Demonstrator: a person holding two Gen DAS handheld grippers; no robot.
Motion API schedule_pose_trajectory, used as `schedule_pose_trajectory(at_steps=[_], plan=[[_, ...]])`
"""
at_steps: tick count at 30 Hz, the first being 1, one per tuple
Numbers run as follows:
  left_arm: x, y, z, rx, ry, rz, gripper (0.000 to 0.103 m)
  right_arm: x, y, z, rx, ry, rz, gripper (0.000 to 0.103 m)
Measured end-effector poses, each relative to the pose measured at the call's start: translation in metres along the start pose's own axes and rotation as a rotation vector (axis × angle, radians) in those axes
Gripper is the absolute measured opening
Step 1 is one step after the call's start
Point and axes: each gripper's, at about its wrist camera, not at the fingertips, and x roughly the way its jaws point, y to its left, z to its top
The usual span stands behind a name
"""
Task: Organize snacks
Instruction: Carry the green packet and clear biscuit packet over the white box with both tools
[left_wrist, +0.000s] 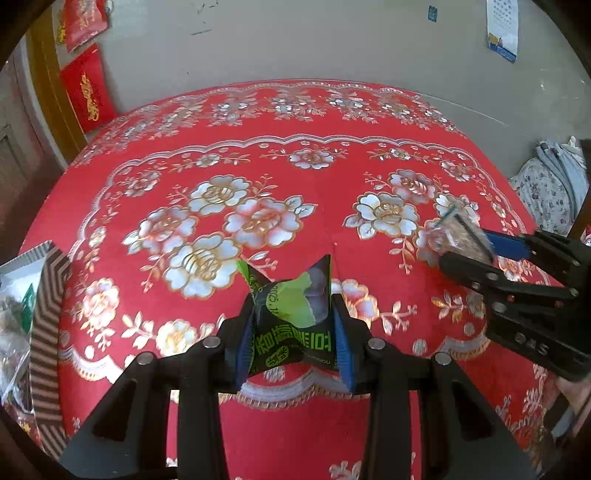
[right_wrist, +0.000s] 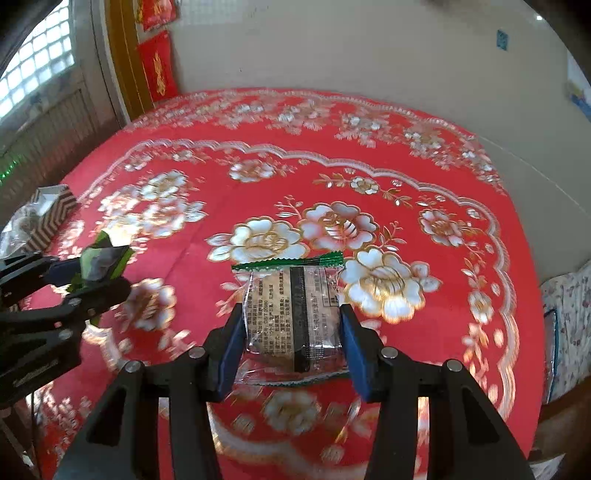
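A crumpled green and black snack packet (left_wrist: 291, 332) is pinched between the blue pads of my left gripper (left_wrist: 294, 314), which is shut on it above the red flowered tablecloth (left_wrist: 295, 177). My right gripper (right_wrist: 292, 332) is shut on a clear-wrapped round biscuit packet (right_wrist: 273, 295) with a green serrated edge, also lifted over the cloth. In the left wrist view the right gripper (left_wrist: 469, 251) enters from the right with the clear packet (left_wrist: 456, 232). Seen from the right wrist, the left gripper (right_wrist: 99, 275) comes in from the left with the green packet (right_wrist: 105, 258).
A brown-and-white striped box (left_wrist: 48, 332) with several wrapped snacks inside stands at the table's left edge, also seen as the box (right_wrist: 51, 218) in the right wrist view. A flowered fabric bundle (left_wrist: 546, 192) lies beyond the table's right edge. A wall runs behind the table.
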Motion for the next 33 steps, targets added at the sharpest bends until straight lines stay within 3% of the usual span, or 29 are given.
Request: schedule_pose_trajectory(at_steps=[11, 33], plan=[[-0.031, 0.005, -0.022, 0.005, -0.056, 0.019, 0.040, -0.042, 0.017, -0.024, 0.068, -0.068, 0.006, 0.049], [-0.074, 0.057, -0.049, -0.062, -0.112, 0.078, 0.040, -0.060, 0.103, -0.014, -0.038, -0.111, 0.066, 0.050]])
